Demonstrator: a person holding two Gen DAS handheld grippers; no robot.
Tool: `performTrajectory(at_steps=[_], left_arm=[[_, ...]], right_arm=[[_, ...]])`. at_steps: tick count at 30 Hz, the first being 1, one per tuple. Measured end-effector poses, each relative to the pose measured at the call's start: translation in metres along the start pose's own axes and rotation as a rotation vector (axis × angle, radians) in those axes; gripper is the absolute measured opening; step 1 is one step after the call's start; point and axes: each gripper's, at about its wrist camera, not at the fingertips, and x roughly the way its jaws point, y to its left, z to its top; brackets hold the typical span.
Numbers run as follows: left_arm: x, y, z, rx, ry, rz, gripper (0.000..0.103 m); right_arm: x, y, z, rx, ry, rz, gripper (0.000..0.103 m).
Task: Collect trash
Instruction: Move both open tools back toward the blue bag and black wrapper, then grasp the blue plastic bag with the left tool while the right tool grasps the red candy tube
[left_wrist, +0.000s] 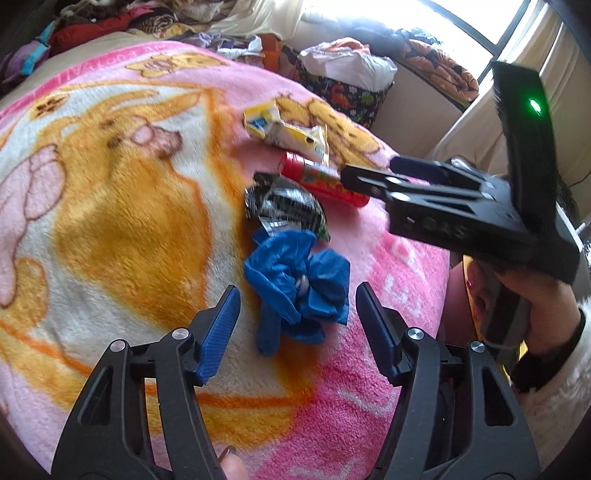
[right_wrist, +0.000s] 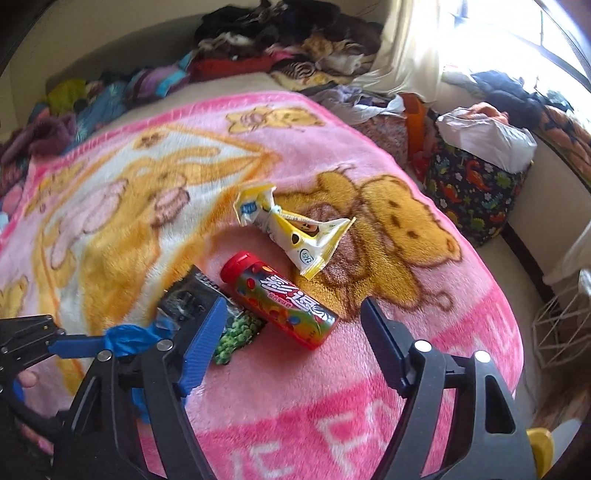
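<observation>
Trash lies on a pink cartoon blanket (left_wrist: 110, 184). My left gripper (left_wrist: 298, 290) is open, its blue fingers either side of a crumpled blue glove (left_wrist: 295, 280) without pressing it. Beyond the glove are a black snack wrapper (left_wrist: 284, 206), a red candy tube (left_wrist: 321, 177) and a yellow-white wrapper (left_wrist: 284, 129). In the right wrist view my right gripper (right_wrist: 295, 306) is open and hangs over the red tube (right_wrist: 280, 306), whose lower end shows between the fingers. The green-pea wrapper (right_wrist: 236, 332) sits by its left finger, the yellow wrapper (right_wrist: 291, 225) farther off.
A dinosaur-print bag (right_wrist: 476, 192) topped by a white plastic bag stands beside the bed at the right. Piled clothes (right_wrist: 277, 55) line the far edge. A white wire rack (right_wrist: 561, 325) is on the floor, right. A person's hand (left_wrist: 535, 295) holds the right gripper.
</observation>
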Motion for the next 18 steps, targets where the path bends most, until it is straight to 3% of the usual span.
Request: performTrajectory(at_steps=[10, 18], left_arm=[[0.015, -0.004, -0.007, 0.014, 0.037, -0.005, 0.056], [0.021, 0.0, -0.009, 0.005, 0.044, -0.002, 0.052]], right_arm=[[0.047, 0.011, 0.006, -0.132, 0.097, 0.0, 0.058], [0.062, 0.001, -0.002, -0.006, 0.13, 0.096, 0.038]])
